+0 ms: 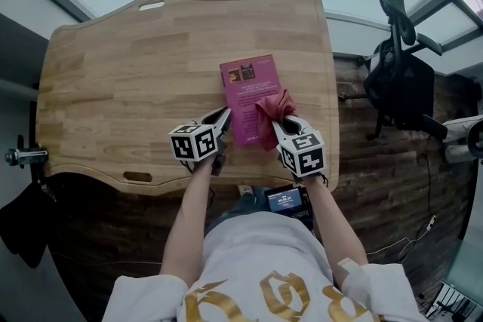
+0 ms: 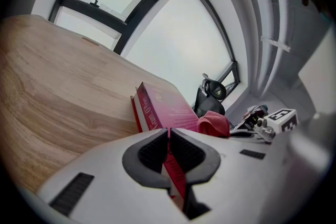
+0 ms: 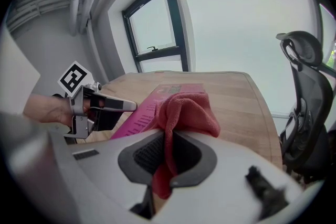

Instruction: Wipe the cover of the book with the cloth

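Head view: both forearms reached out over the desk's (image 1: 113, 87) near edge, elbows tucked in and wrists angled toward each other. The pink book (image 1: 249, 87) lay flat toward the desk's right edge, closer to the near edge than the far one. The left gripper (image 1: 224, 117) met the book's near left corner. The right gripper (image 1: 281, 126) sat at the book's near right side with the red cloth (image 1: 273, 111) bunched on the cover. An office chair (image 1: 400, 79) stood off past the desk's right edge.

Left gripper view: the left gripper (image 2: 169, 136) had its jaws pinched narrow on a thin pink edge of the book (image 2: 168, 105), spine side facing the camera. The cloth (image 2: 214, 124) lay on the cover further along, with the right gripper (image 2: 247, 124) just behind it. Bare desk (image 2: 52, 92) wood ran off to the left.

Right gripper view: the right gripper (image 3: 168, 147) was clamped on a fold of the cloth (image 3: 186, 110), which humped up over the jaws and rested on the book (image 3: 149, 105). Across the cover, the left gripper (image 3: 128, 106) pointed in from the left, a hand (image 3: 50, 108) wrapped round its handle. The chair (image 3: 304, 86) was at the right.
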`<state>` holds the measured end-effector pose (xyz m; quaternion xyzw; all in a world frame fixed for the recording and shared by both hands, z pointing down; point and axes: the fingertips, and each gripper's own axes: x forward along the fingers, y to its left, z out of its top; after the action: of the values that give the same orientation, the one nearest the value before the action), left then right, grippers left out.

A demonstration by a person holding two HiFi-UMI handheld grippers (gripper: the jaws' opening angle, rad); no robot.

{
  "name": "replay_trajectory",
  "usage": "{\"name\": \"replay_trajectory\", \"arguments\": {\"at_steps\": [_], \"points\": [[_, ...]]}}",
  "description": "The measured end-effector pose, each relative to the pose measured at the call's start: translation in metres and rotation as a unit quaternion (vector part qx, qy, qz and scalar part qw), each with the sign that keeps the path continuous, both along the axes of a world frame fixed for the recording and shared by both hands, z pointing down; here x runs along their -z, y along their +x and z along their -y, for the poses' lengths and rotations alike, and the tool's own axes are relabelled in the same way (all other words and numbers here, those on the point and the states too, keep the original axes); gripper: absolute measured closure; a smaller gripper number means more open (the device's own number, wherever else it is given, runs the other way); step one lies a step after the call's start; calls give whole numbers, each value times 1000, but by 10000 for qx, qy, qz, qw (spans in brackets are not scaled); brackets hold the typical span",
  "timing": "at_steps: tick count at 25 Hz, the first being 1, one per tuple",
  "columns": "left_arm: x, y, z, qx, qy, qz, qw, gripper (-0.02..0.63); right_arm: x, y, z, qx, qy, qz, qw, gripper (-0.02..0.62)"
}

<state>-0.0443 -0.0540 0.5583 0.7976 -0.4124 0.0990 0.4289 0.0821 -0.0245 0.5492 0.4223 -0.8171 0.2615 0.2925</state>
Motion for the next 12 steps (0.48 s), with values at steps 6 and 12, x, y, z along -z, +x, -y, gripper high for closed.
{"name": "replay_trajectory", "arguments": {"at_steps": [6, 12], "points": [[0, -1, 0, 18, -6, -52, 10000, 581, 0, 0, -2, -2, -23, -10, 10000, 555], [0, 0, -1, -22, -27, -49, 10000, 581, -1, 1, -1, 9, -54, -15, 10000, 555]]}}
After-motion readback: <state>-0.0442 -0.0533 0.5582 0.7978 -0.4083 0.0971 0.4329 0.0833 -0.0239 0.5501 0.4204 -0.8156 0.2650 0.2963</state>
